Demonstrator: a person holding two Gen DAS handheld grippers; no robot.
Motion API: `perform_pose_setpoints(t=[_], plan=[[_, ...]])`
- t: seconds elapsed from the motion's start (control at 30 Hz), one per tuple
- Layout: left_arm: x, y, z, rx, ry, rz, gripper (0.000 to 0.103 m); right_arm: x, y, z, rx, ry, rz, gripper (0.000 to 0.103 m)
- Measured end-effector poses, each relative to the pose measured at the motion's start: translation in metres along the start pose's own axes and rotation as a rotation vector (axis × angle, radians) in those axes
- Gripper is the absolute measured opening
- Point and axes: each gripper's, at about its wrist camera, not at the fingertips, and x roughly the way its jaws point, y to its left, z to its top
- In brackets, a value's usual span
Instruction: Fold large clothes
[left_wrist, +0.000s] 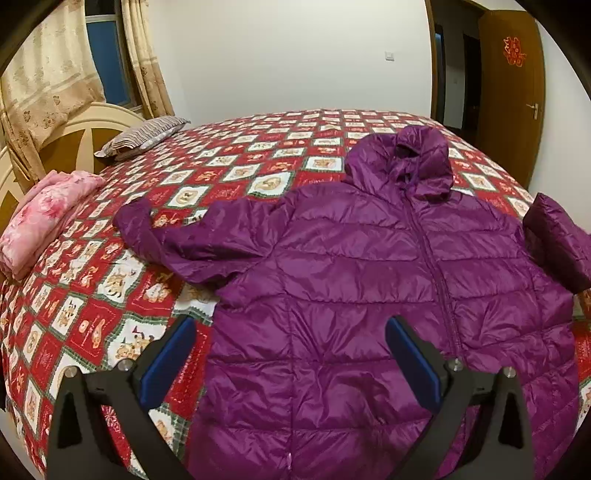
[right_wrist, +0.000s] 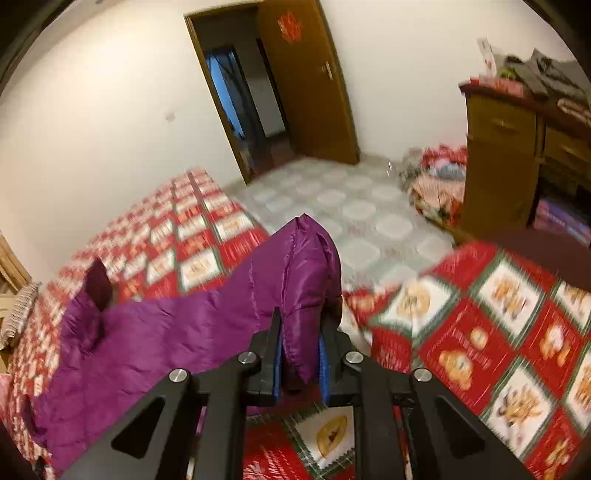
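A purple puffer jacket (left_wrist: 351, 288) lies front-up on the bed, hood (left_wrist: 421, 162) toward the far side. Its left sleeve (left_wrist: 177, 236) lies spread on the bed cover. My left gripper (left_wrist: 291, 332) is open and empty, hovering over the jacket's lower left edge. In the right wrist view my right gripper (right_wrist: 301, 354) is shut on the cuff end of the jacket's right sleeve (right_wrist: 303, 273) and holds it lifted above the bed. That lifted sleeve also shows at the right edge of the left wrist view (left_wrist: 557, 240).
The bed has a red, white and green patterned cover (left_wrist: 92, 317). A folded pink cloth (left_wrist: 44, 218) and a striped pillow (left_wrist: 144, 136) lie near the headboard. A wooden cabinet (right_wrist: 517, 155), a pile of fabrics (right_wrist: 436, 181) on the tiled floor and an open door (right_wrist: 306, 85) are beyond the bed.
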Motion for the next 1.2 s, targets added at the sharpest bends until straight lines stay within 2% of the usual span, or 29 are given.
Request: perform_pose_setpoints(t=[0.13,0.23,0.43,0.63,0.73,0.93,1.13,1.2], plan=[[-0.008,0.006,0.000,-0.004,-0.015,-0.007,0.103,-0.035,0.022,0.022,-0.031,-0.076,0.050,0.015],[-0.013,0.010,-0.001,-0.007,-0.021,-0.010,0.103,-0.061,0.051,0.033,-0.067,-0.126,0.120,0.015],[-0.016,0.027,-0.007,-0.017,-0.029,0.001,0.103,-0.094,0.144,0.025,-0.202,-0.129,0.293,0.015],[-0.004,0.061,-0.014,-0.075,0.001,0.014,0.103,-0.101,0.254,-0.036,-0.351,-0.039,0.462,0.015],[0.001,0.076,-0.015,-0.096,0.009,0.027,0.103,-0.095,0.297,-0.078,-0.438,-0.011,0.488,0.015],[0.008,0.098,-0.018,-0.116,0.013,0.049,0.103,-0.059,0.345,-0.141,-0.472,0.076,0.530,0.015],[0.020,0.109,-0.021,-0.146,0.042,0.056,0.103,-0.021,0.362,-0.170,-0.438,0.159,0.582,0.018],[0.022,0.110,-0.021,-0.148,0.047,0.054,0.103,-0.006,0.368,-0.178,-0.394,0.226,0.629,0.030]])
